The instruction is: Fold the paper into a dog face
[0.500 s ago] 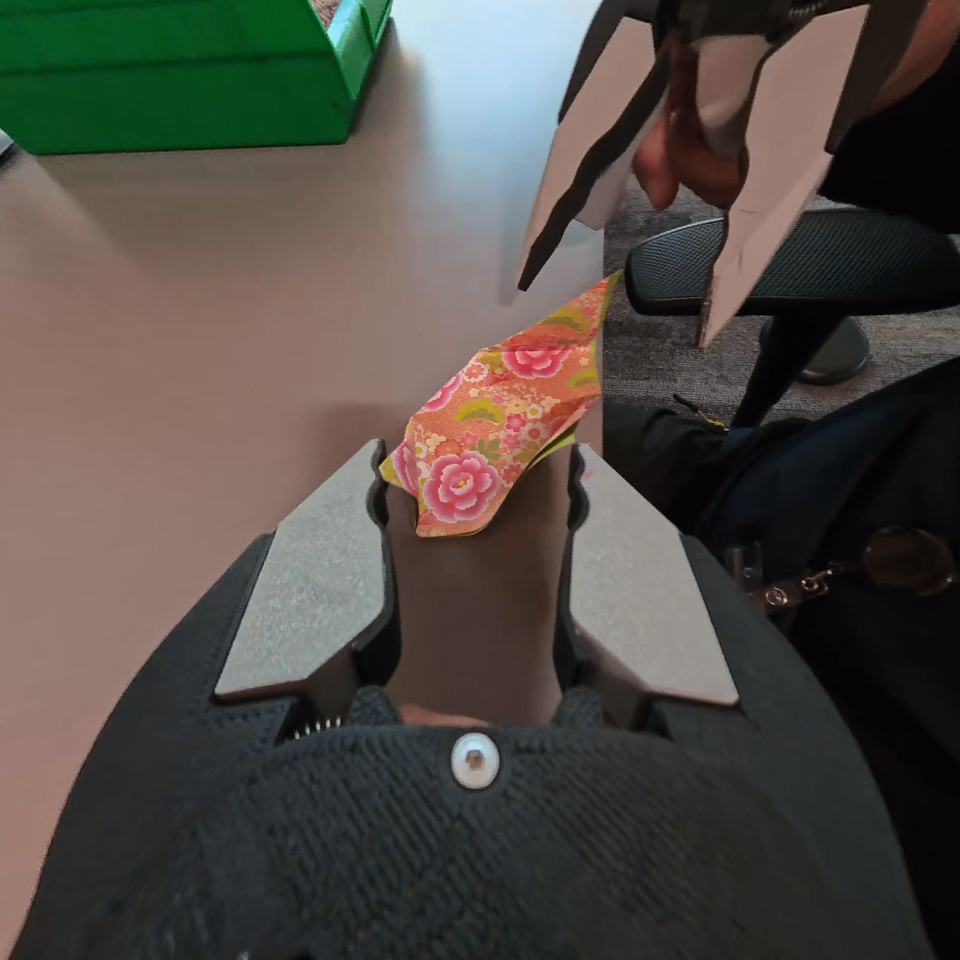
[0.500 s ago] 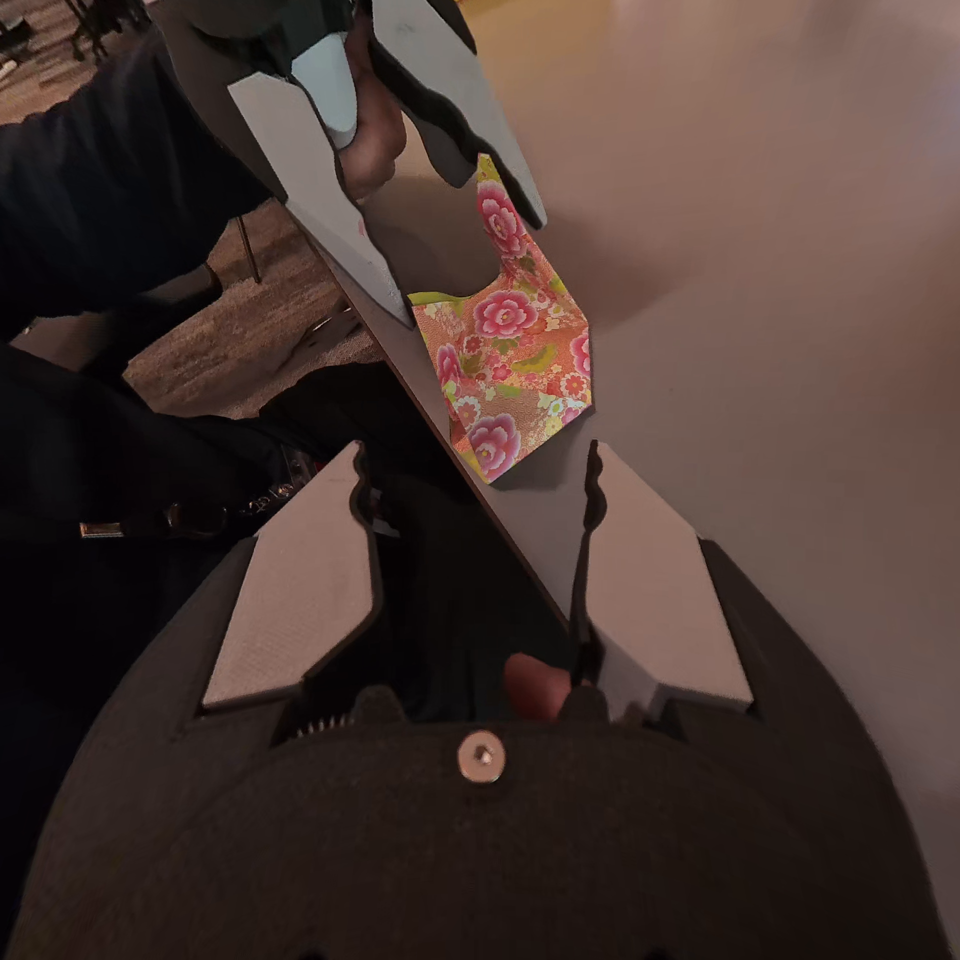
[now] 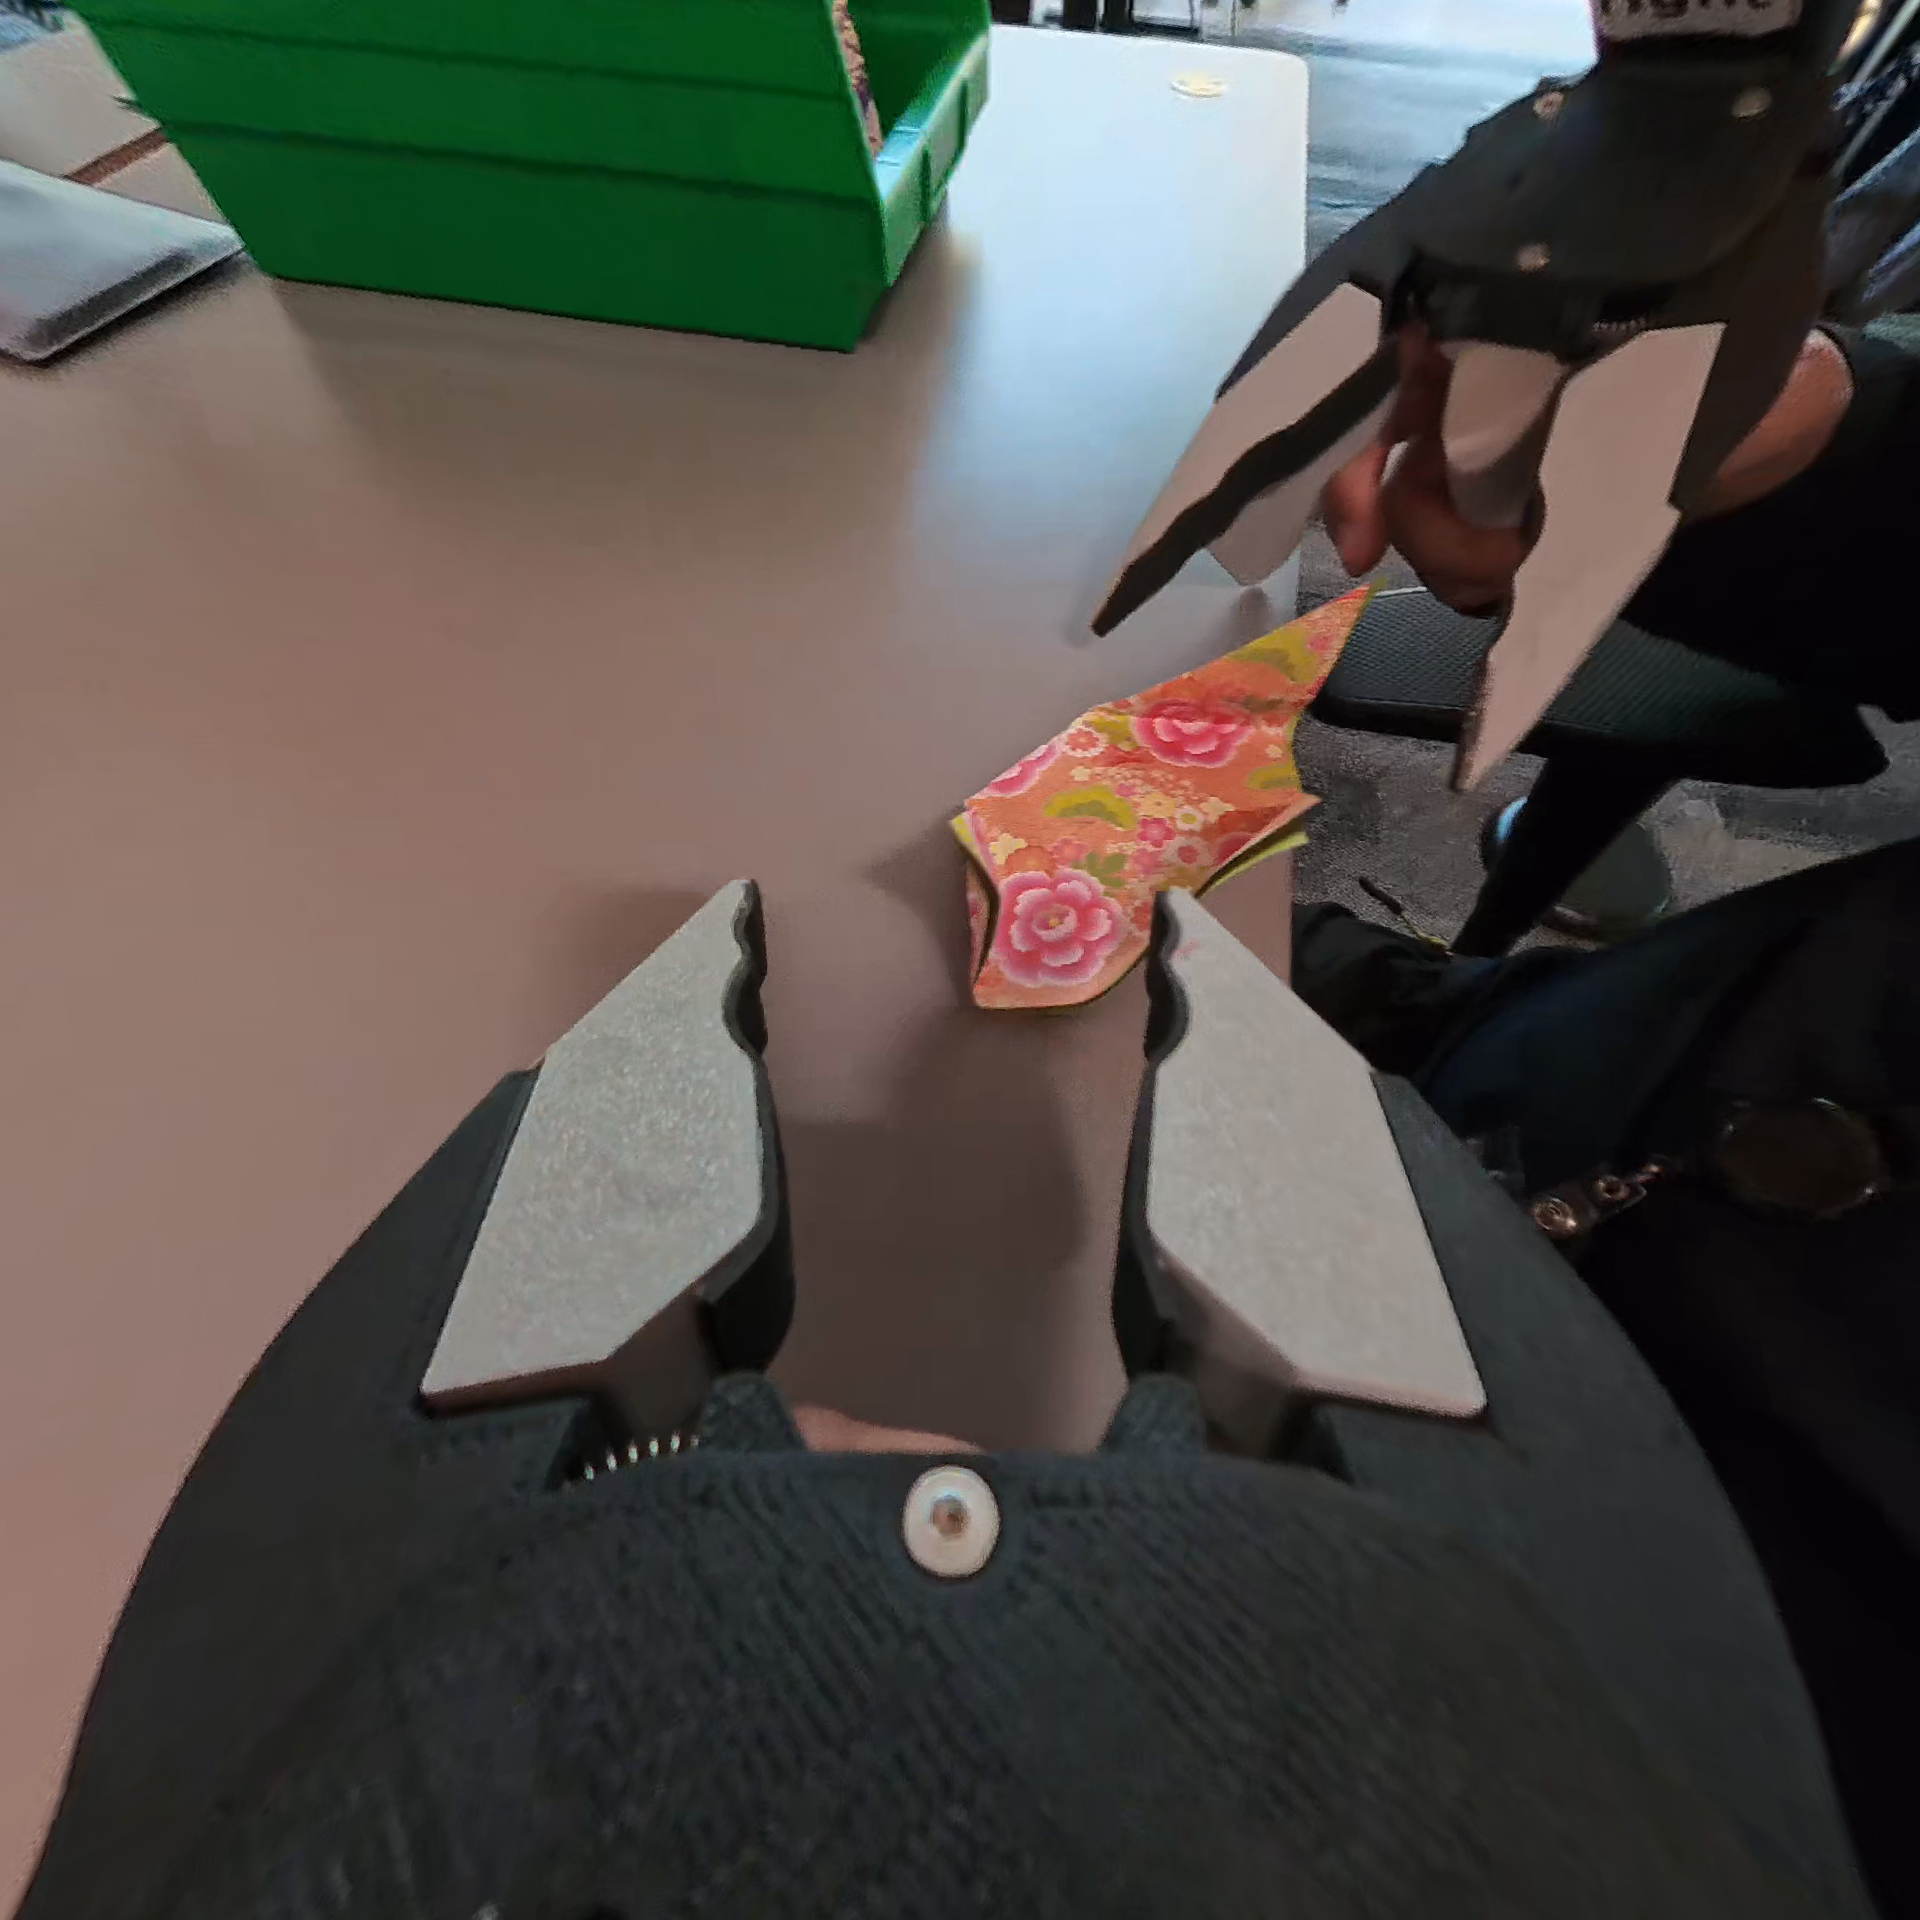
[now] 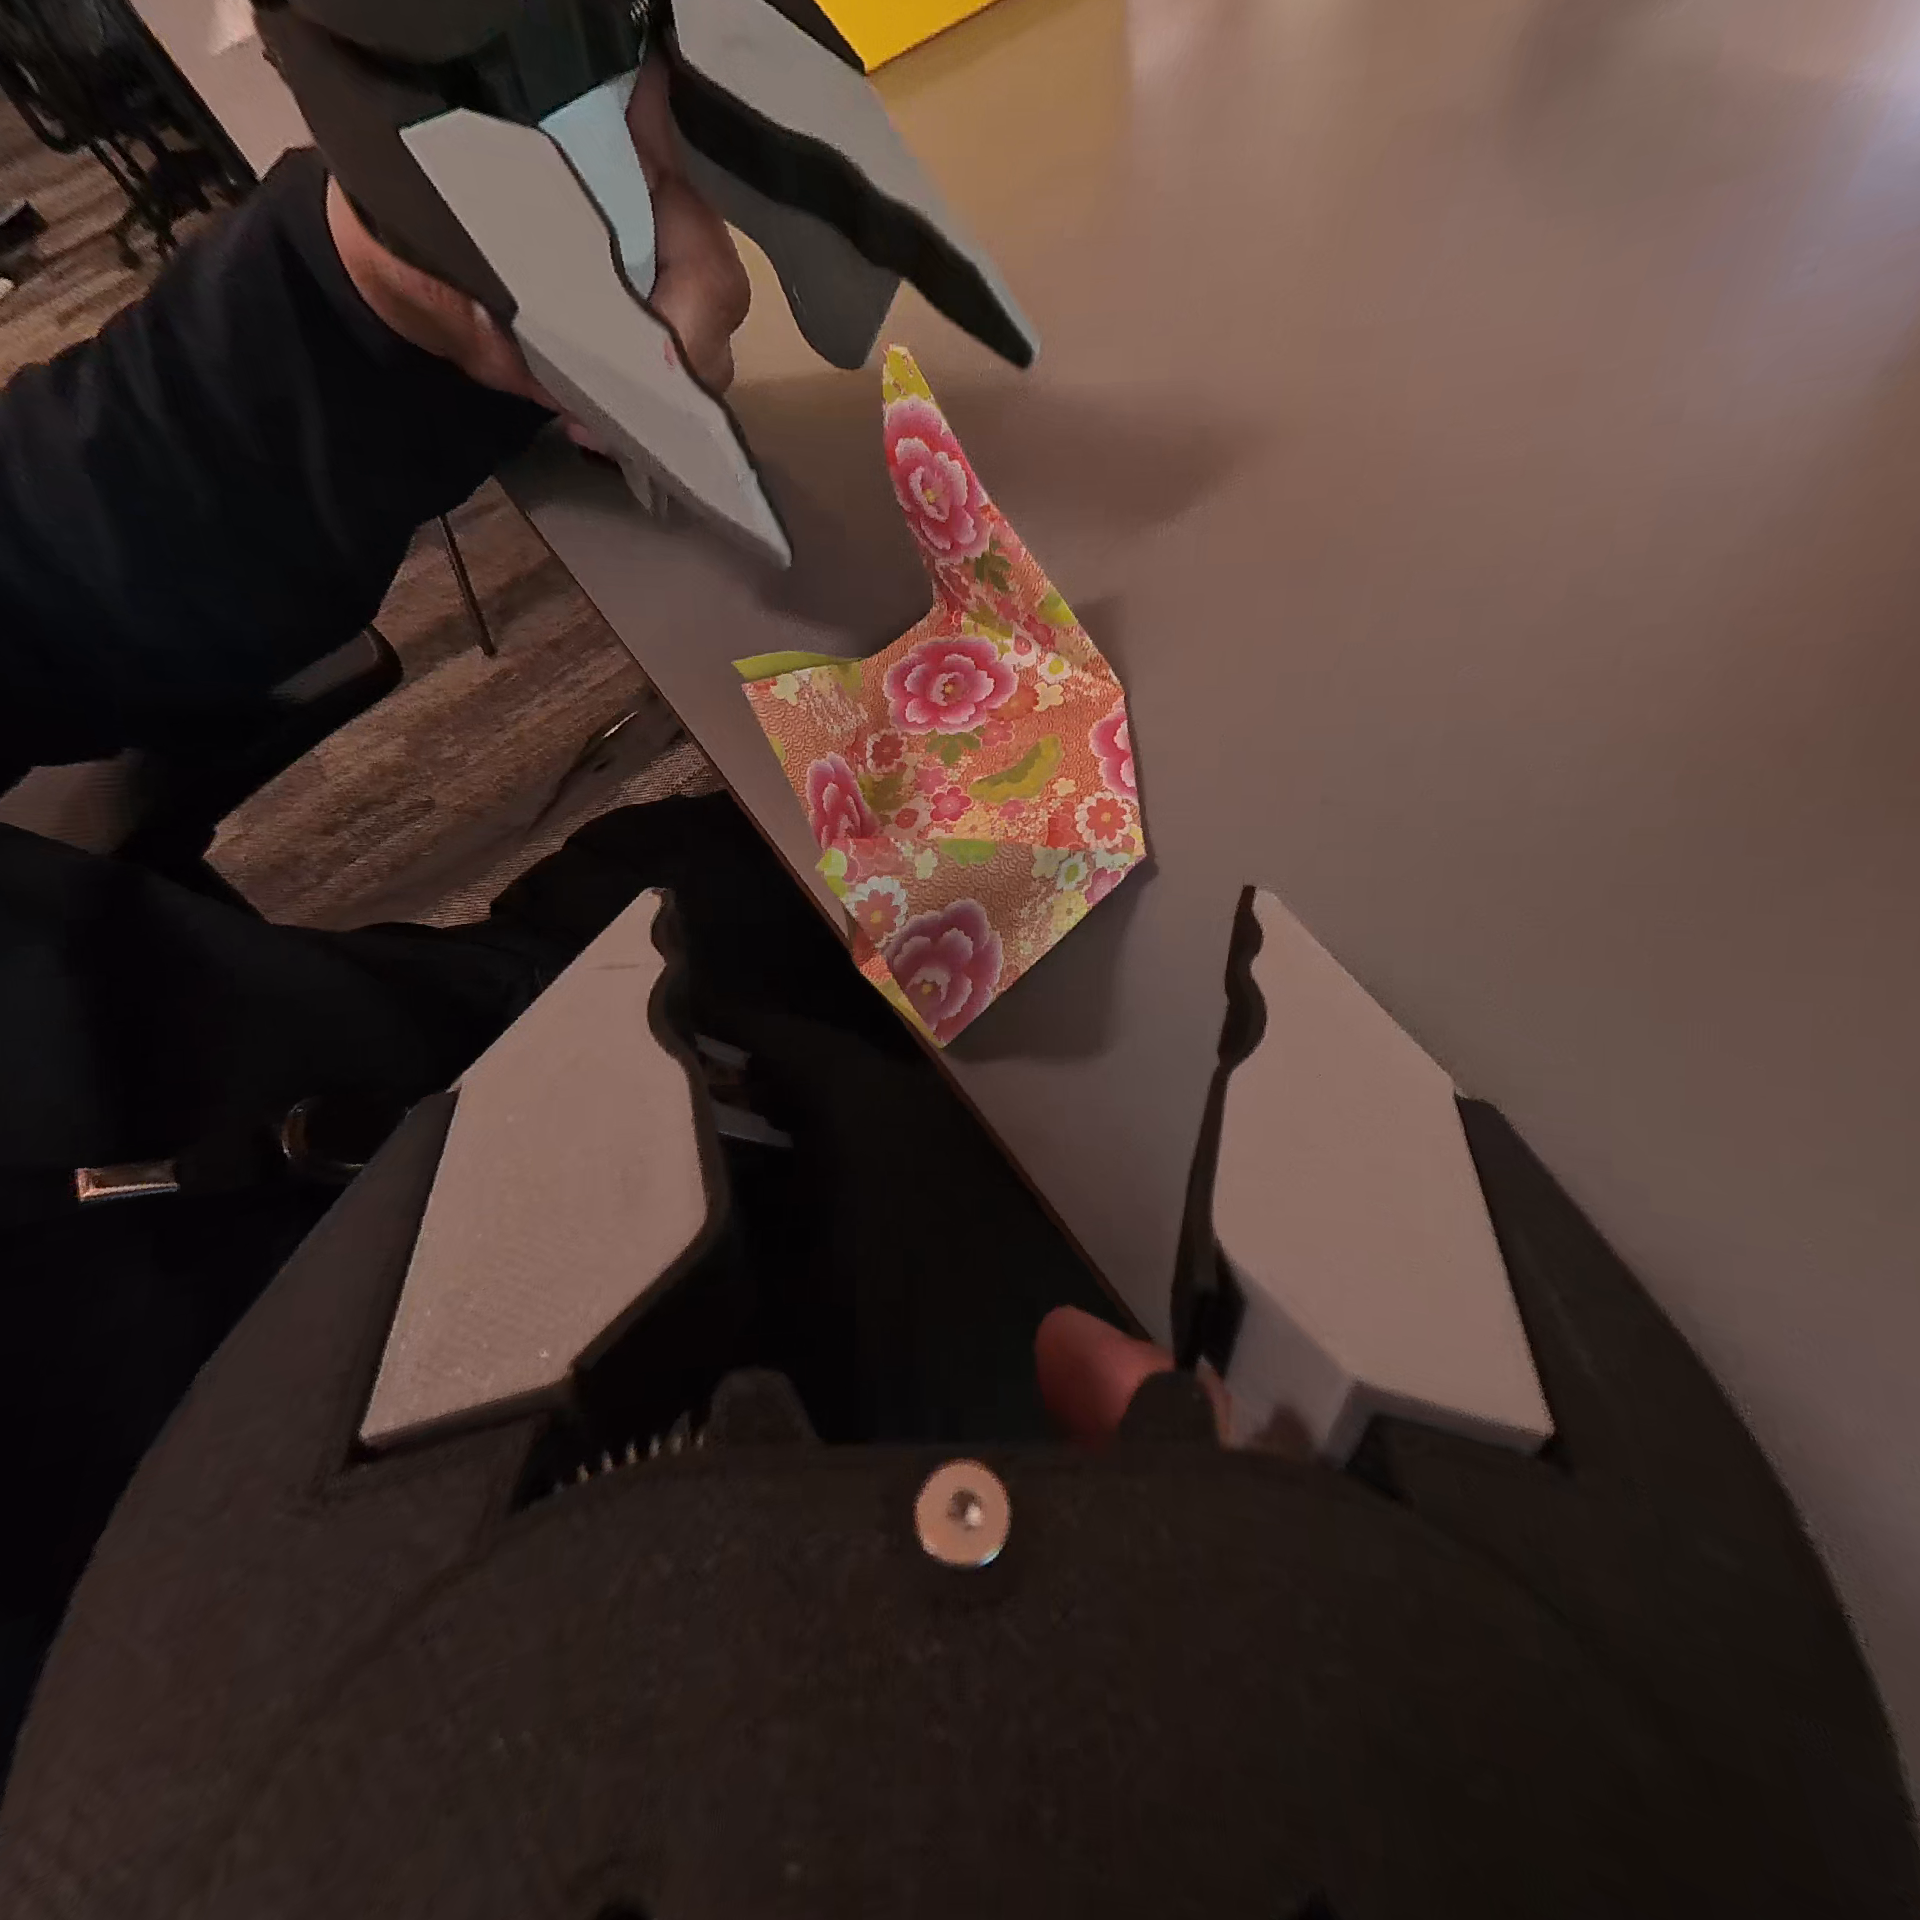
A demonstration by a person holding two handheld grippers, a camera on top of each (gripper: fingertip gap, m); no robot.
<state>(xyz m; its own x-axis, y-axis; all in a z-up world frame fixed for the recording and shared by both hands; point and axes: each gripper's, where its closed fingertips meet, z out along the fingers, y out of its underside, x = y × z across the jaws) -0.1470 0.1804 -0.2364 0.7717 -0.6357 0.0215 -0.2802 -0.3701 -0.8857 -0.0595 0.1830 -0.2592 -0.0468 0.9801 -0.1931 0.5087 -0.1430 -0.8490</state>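
The folded paper (image 3: 1132,821) is orange with pink flowers and a green underside. It lies at the table's near edge, partly over the edge, with pointed flaps sticking out; it also shows in the right wrist view (image 4: 977,748). My left gripper (image 3: 956,914) is open and empty, just short of the paper, with its right fingertip beside the paper's near corner. My right gripper (image 4: 956,914) is open and empty, straddling the table edge just short of the paper. Each gripper also shows in the other's view, open, above the paper: the right (image 3: 1278,696) and the left (image 4: 904,457).
A green plastic bin (image 3: 540,156) stands at the back of the table (image 3: 416,675). A grey flat object (image 3: 83,260) lies at the far left. A black chair armrest (image 3: 1558,686) and the person's dark clothing are beyond the table edge on the right.
My left gripper has pulled back and lifted away from the paper, jaws a little wider. The right gripper has backed off slightly. The paper lies where it was.
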